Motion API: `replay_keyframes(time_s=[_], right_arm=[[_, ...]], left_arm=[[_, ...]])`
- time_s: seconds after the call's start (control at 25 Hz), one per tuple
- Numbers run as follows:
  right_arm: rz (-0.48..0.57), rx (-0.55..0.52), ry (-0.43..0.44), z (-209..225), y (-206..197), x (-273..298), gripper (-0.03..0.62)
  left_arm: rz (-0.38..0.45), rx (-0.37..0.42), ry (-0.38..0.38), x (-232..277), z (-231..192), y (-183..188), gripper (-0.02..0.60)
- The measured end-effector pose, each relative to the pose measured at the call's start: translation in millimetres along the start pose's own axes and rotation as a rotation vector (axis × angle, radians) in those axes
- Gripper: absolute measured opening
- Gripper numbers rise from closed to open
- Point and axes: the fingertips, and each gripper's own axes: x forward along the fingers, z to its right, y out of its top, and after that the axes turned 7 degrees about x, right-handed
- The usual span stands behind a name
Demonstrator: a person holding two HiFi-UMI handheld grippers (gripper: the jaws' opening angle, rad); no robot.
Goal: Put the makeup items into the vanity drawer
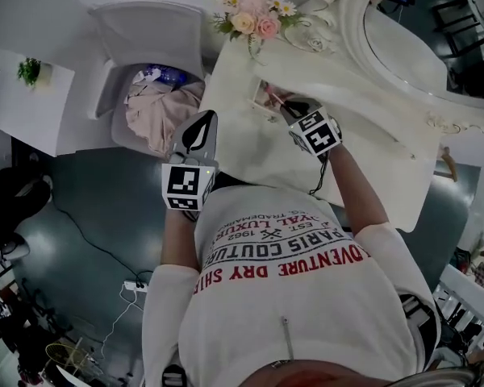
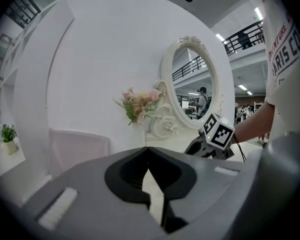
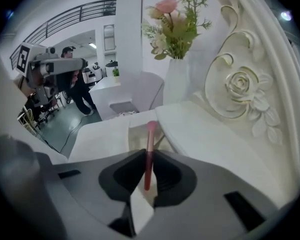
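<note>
Right gripper (image 3: 147,151): jaws clamped on a slim pink makeup stick (image 3: 149,156), whose rounded head reaches past the tips.
Drawer (image 3: 138,134): open in the vanity front, just beyond the right gripper's tips, behind the stick's head.
Left gripper (image 2: 148,150): jaw tips together, nothing between them; beside the right gripper, off the vanity's near edge.
Writing: shirt (image 1: 290,256) reads "PARIS COUTURE" and "1962".
Views: only the right gripper view shows the stick gripped; the head view shows both grippers.

Pink makeup stick (image 3: 149,156), white vanity (image 3: 217,146)
</note>
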Motion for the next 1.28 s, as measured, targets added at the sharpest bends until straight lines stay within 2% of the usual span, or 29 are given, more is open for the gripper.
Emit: replay_keyframes(time_s=[0.12, 0.2, 0.32, 0.48, 0.6, 0.68, 0.76, 1.0, 1.12, 1.28], right_arm=[[0.016, 0.05, -0.006, 0, 4, 6, 0.069], [0.039, 0.068, 0.001, -2, 9, 5, 0.167], [0.076, 0.076, -0.022, 0, 16, -3, 0.17], [0.191, 0.136, -0.071, 8, 29, -28, 0.17], [0.27, 0.17, -0.068, 9, 36, -50, 0.169], [0.329, 0.184, -0.092, 11, 41, -68, 0.136], [0.39, 0.203, -0.134, 15, 45, -88, 0.062], [0.485, 0.211, -0.262, 31, 38, -135, 0.014], [0.513, 0.245, -0.329, 37, 22, -152, 0.011], [0.519, 0.285, -0.374, 39, 6, -167, 0.009]], left_arm=[[-0.009, -0.007, 0.011, -6, -6, -7, 0.011], [-0.011, -0.01, 0.011, -7, -8, -9, 0.011], [-0.006, -0.013, -0.001, -4, -7, -7, 0.011], [0.015, 0.008, -0.048, 8, 2, 2, 0.011], [0.033, 0.028, -0.088, 18, 12, 13, 0.011], [0.047, 0.048, -0.124, 26, 18, 22, 0.011], [0.061, 0.069, -0.164, 35, 26, 30, 0.011], [0.092, 0.113, -0.254, 56, 48, 54, 0.011], [0.109, 0.141, -0.32, 67, 63, 64, 0.011], [0.13, 0.164, -0.374, 76, 78, 75, 0.011]])
